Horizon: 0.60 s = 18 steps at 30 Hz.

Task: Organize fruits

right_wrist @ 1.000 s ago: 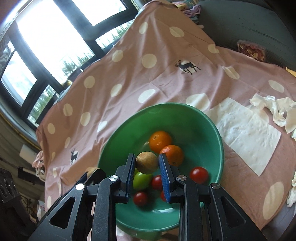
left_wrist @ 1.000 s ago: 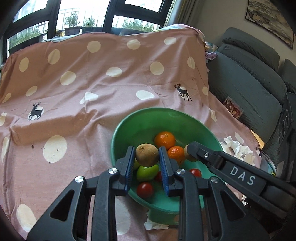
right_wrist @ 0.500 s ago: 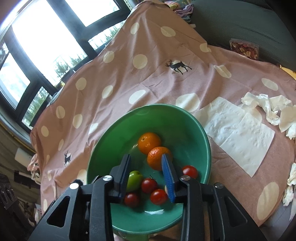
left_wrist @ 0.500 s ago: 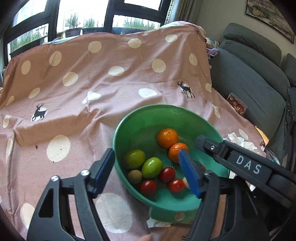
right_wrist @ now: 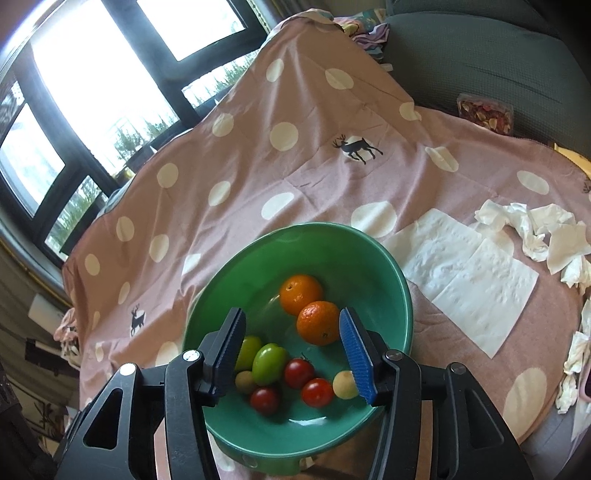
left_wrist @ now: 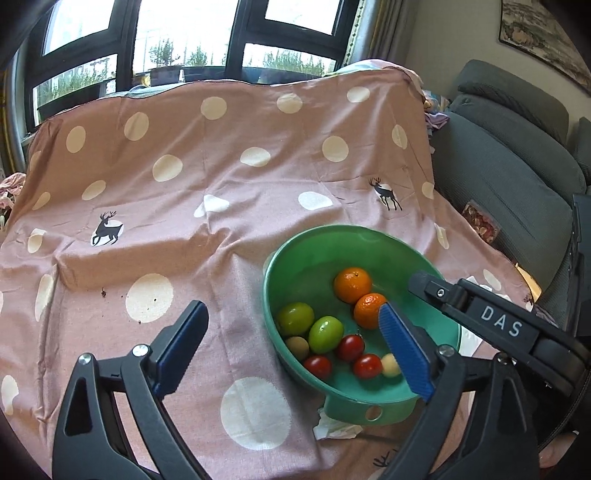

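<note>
— Where is the fruit right now?

— All of it sits in the green bowl (right_wrist: 391, 280). Two oranges (right_wrist: 300, 293) touch each other towards the far side. Nearer to me lie two green fruits (right_wrist: 269, 362) side by side, a small brown kiwi (right_wrist: 245, 381) against them, three red tomatoes (right_wrist: 298, 373) in a loose cluster, and one small pale round fruit (right_wrist: 342, 384) at the right of that cluster.

— And your grippers?

— My right gripper (right_wrist: 291, 350) hangs over the near half of the bowl, pointing down into it. Its jaws are opening, and nothing is pinched; the tomatoes and the green fruits show in the gap below, untouched. My left gripper (left_wrist: 291, 347) is also opening and stands spread very wide. One blue pad (left_wrist: 181, 347) is out over the cloth to the left of the bowl, the other over the bowl's right part, just beside the pale fruit. It holds nothing either. From the left view, the black body of the right gripper reaches in over the bowl's right rim.

— What is around the bowl?

— It stands on a pink cloth (right_wrist: 317, 177) with cream dots and small black deer. To its right lie flat white paper napkins (right_wrist: 476, 284), and crumpled tissues (right_wrist: 535, 236) beyond them. A grey sofa (left_wrist: 509, 177) stands past the cloth's right edge, and windows (left_wrist: 192, 33) behind.
</note>
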Each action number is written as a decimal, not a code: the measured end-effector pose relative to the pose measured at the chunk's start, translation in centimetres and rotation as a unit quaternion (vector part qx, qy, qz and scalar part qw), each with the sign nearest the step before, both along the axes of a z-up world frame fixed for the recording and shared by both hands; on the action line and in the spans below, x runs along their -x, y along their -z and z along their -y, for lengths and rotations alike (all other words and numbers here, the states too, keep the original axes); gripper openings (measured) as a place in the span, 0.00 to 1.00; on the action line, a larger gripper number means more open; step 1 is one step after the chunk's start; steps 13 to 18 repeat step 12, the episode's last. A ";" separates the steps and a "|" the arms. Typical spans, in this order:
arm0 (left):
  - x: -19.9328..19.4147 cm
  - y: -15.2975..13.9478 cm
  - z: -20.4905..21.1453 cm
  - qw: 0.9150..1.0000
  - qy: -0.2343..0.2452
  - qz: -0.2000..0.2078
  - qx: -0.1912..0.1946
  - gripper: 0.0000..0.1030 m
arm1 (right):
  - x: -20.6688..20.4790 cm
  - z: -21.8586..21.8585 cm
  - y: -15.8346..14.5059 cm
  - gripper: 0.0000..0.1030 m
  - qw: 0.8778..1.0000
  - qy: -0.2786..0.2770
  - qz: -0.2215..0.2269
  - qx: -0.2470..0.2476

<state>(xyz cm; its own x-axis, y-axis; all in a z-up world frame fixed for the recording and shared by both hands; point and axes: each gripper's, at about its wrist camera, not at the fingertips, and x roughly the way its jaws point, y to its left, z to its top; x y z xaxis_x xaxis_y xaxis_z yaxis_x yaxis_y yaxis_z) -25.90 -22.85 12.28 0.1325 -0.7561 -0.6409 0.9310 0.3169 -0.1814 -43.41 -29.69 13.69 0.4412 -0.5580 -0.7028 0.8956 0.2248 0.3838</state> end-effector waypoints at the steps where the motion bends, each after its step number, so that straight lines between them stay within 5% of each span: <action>1: -0.1 0.0 0.0 1.000 0.000 -0.001 0.001 0.91 | 0.0 0.0 0.0 0.52 1.000 0.000 0.000 0.000; 18: -0.4 -0.2 -0.5 1.000 -0.007 -0.001 0.000 0.91 | 0.1 0.0 0.2 0.52 1.000 -0.001 0.001 -0.003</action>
